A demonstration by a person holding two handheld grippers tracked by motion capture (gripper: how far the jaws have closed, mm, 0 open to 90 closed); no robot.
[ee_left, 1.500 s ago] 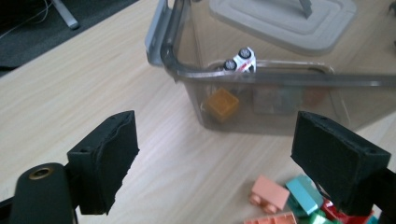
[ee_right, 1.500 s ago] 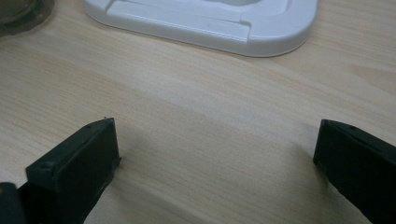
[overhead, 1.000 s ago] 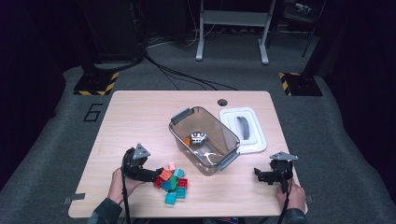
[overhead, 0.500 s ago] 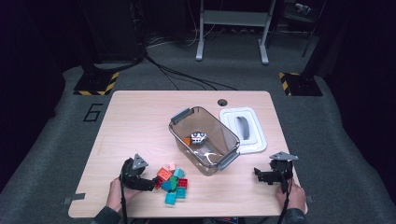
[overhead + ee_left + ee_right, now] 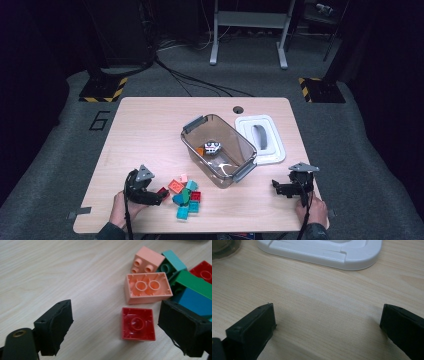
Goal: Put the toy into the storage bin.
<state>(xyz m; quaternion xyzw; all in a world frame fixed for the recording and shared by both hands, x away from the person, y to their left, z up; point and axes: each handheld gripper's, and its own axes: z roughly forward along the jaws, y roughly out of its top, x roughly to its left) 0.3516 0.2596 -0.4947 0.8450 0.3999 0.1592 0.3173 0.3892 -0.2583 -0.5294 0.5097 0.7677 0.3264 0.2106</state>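
Observation:
A small red brick (image 5: pixel 138 323) lies upside down on the wooden table (image 5: pixel 150 130), between the jaws of my left gripper (image 5: pixel 114 315). The jaws have just opened a little further and neither pad presses on the brick; the right one stands close beside it. In the high view my left gripper (image 5: pixel 159 194) sits at the left edge of a pile of coloured bricks (image 5: pixel 186 195). Just past the red brick lie a pink brick (image 5: pixel 148 287), a green one (image 5: pixel 195 283) and a blue one (image 5: pixel 197 300). My right gripper (image 5: pixel 328 307) stands open over bare wood at the front right (image 5: pixel 281 189).
A clear plastic bin (image 5: pixel 245 150) with grey handles stands mid-table and holds a small black-and-white object (image 5: pixel 212 148). Its white lid (image 5: pixel 260 139) lies flat to its right, seen ahead in the right gripper view (image 5: pixel 324 252). A cable hole (image 5: pixel 238 109) is near the far edge.
My left gripper has slid a little toward the near edge of the table and sits lower beside the bricks. The right gripper has stayed put.

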